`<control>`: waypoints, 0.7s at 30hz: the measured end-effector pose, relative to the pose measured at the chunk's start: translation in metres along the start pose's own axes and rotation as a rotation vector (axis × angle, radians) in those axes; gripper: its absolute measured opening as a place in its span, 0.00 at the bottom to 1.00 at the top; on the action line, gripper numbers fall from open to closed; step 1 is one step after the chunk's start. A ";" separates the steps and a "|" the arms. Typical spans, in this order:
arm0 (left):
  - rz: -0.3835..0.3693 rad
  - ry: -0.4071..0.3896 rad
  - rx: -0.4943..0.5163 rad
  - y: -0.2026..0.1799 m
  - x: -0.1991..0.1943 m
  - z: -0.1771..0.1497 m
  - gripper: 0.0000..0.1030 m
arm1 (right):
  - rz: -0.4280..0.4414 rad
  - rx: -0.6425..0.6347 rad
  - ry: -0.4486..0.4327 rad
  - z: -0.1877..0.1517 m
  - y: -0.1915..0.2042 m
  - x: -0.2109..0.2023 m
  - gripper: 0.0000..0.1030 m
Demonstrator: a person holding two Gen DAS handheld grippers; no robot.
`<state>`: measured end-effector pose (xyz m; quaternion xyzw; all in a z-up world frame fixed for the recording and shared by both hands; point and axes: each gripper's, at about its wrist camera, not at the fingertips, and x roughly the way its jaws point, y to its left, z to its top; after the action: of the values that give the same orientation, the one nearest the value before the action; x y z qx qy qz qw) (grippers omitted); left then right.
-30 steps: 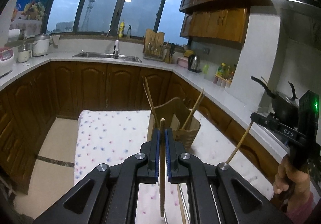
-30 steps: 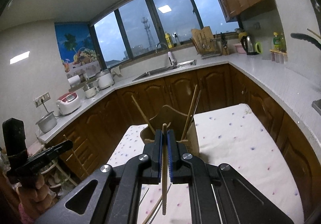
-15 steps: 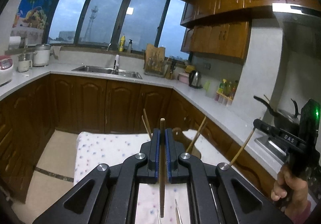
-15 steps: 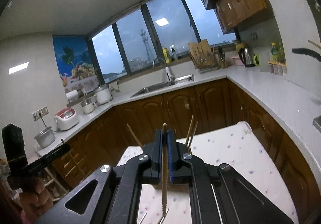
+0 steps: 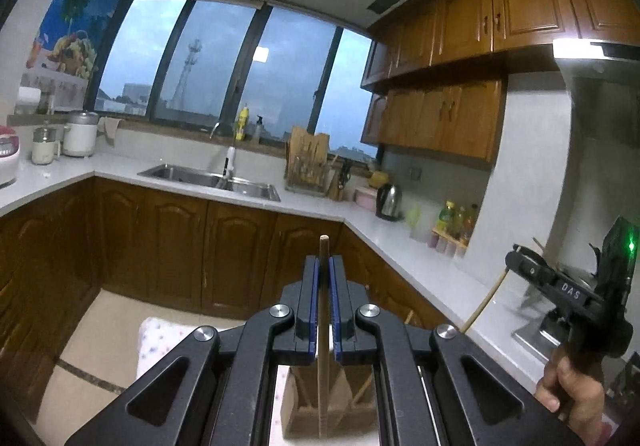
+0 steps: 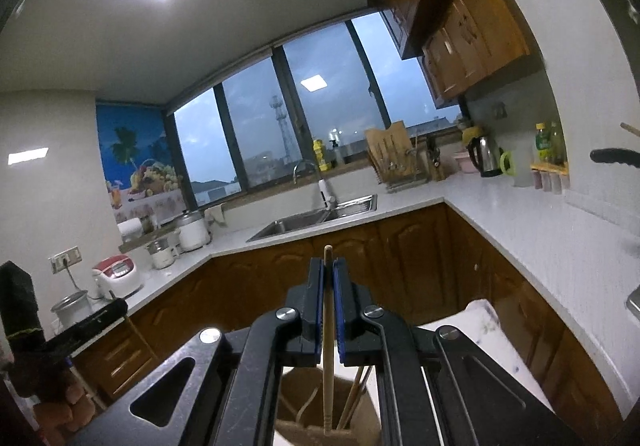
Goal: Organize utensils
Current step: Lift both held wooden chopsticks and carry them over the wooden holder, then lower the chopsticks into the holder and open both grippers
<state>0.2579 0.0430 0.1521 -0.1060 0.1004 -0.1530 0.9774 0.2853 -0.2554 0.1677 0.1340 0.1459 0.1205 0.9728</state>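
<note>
The wooden utensil holder (image 5: 332,412) is seen on the cloth-covered table (image 5: 160,342), below both claws. The left gripper (image 5: 324,302) is pinched on a chopstick (image 5: 323,374), the right gripper (image 6: 328,306) on another chopstick (image 6: 328,378); both sticks hang upright, tips pointing down at the holder.
</note>
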 end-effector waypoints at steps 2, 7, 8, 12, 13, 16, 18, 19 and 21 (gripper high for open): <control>0.002 -0.012 -0.004 0.000 0.006 -0.005 0.03 | -0.007 -0.009 -0.001 0.001 -0.001 0.008 0.04; 0.011 -0.037 -0.013 0.001 0.028 -0.020 0.03 | -0.027 -0.023 0.014 -0.006 -0.005 0.031 0.04; -0.002 -0.040 -0.026 0.004 0.036 -0.025 0.03 | -0.030 -0.023 0.016 -0.008 -0.007 0.033 0.04; 0.012 -0.045 -0.039 0.012 0.052 -0.044 0.03 | -0.036 -0.007 0.039 -0.023 -0.016 0.047 0.04; 0.025 -0.036 -0.039 0.014 0.057 -0.049 0.03 | -0.041 -0.004 0.047 -0.028 -0.017 0.051 0.04; 0.052 -0.012 -0.050 0.018 0.073 -0.067 0.03 | -0.046 0.005 0.073 -0.043 -0.022 0.060 0.05; 0.060 0.006 -0.059 0.022 0.082 -0.079 0.03 | -0.046 0.009 0.094 -0.055 -0.025 0.067 0.04; 0.064 0.016 -0.061 0.023 0.085 -0.084 0.03 | -0.048 0.010 0.102 -0.059 -0.026 0.069 0.04; 0.074 0.039 -0.057 0.023 0.093 -0.087 0.03 | -0.049 0.013 0.124 -0.068 -0.027 0.074 0.05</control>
<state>0.3312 0.0191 0.0478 -0.1273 0.1275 -0.1160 0.9768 0.3383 -0.2451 0.0781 0.1290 0.2101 0.1039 0.9635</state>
